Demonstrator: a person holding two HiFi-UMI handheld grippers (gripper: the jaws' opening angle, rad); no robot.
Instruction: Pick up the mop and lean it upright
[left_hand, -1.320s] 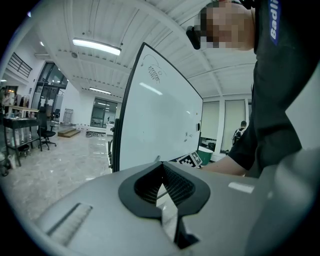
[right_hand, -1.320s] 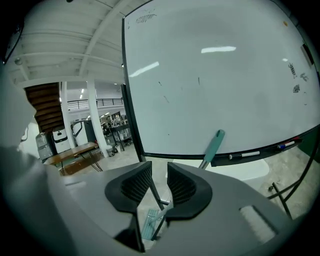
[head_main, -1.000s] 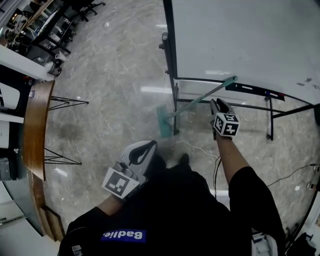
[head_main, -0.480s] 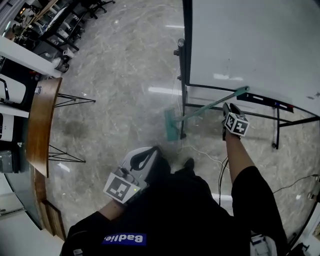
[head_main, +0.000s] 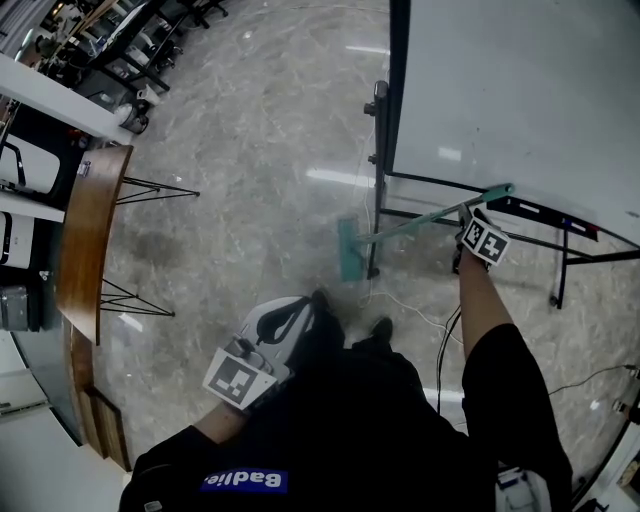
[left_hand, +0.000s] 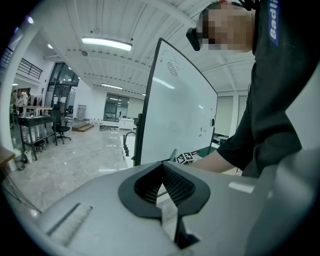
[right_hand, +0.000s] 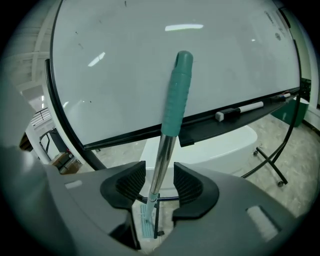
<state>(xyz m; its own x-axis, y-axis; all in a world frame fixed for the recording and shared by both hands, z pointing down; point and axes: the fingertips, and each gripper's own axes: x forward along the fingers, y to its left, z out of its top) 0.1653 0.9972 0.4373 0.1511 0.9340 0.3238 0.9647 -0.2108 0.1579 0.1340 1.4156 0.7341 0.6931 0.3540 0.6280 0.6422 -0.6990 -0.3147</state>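
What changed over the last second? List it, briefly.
The right gripper's jaws have just been opening; the mop's shaft now stands loose between the pads, with a gap on each side. The mop stayed leaned against the whiteboard, head on the floor. The left gripper stayed shut and empty by the person's body.

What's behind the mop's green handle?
The whiteboard, with a marker on its tray. The handle covers a strip of the board, so I can't tell whether it touches there.
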